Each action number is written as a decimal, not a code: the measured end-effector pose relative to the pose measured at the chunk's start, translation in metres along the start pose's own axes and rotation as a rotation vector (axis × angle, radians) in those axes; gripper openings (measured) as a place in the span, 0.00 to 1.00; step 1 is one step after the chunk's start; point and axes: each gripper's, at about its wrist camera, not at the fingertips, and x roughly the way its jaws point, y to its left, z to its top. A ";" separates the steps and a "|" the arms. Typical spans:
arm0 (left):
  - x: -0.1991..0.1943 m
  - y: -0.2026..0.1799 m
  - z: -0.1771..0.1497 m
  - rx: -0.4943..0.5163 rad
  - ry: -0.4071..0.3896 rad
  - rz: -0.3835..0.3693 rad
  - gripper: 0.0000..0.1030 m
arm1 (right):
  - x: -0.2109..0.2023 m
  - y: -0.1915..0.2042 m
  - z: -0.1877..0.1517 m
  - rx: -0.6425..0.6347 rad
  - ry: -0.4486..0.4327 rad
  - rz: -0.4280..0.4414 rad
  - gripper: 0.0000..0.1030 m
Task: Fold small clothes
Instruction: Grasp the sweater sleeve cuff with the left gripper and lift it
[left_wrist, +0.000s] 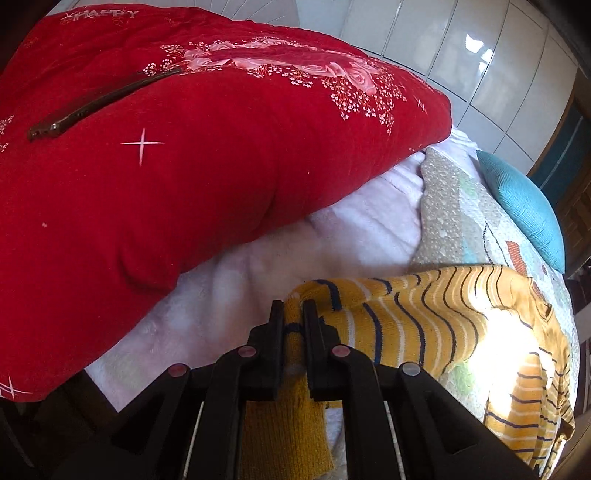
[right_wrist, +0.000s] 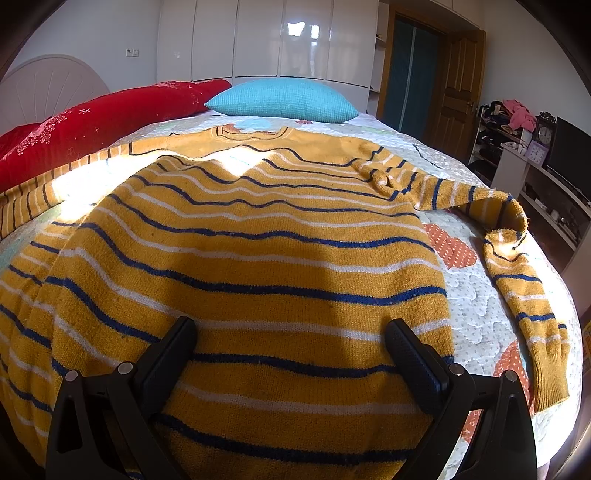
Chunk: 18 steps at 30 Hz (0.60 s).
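A mustard-yellow sweater (right_wrist: 258, 258) with blue and white stripes lies spread on the bed, neck toward the far pillows. Its right sleeve (right_wrist: 517, 280) bends down along the bed's right side. Its left sleeve (left_wrist: 406, 317) stretches out toward the red quilt. My left gripper (left_wrist: 293, 317) is shut on the cuff end of that left sleeve, with yellow knit pinched between the fingers. My right gripper (right_wrist: 290, 332) is open and wide, hovering just over the sweater's lower body, with nothing in it.
A thick red flowered quilt (left_wrist: 166, 166) lies close on the left over a pale pink blanket (left_wrist: 332, 240). A turquoise pillow (right_wrist: 284, 99) sits at the bed's head. The patterned bedspread (right_wrist: 476, 306) shows at the right; shelves with clutter (right_wrist: 517, 122) stand beyond.
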 end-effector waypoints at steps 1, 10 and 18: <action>0.002 0.000 -0.001 -0.002 0.004 0.003 0.09 | 0.000 0.000 0.000 0.001 -0.002 0.000 1.00; -0.024 -0.058 -0.011 0.048 0.039 -0.195 0.09 | -0.010 -0.014 0.016 0.063 0.065 0.104 0.95; -0.066 -0.239 -0.028 0.255 0.068 -0.516 0.09 | -0.038 -0.051 0.024 0.210 0.023 0.208 0.94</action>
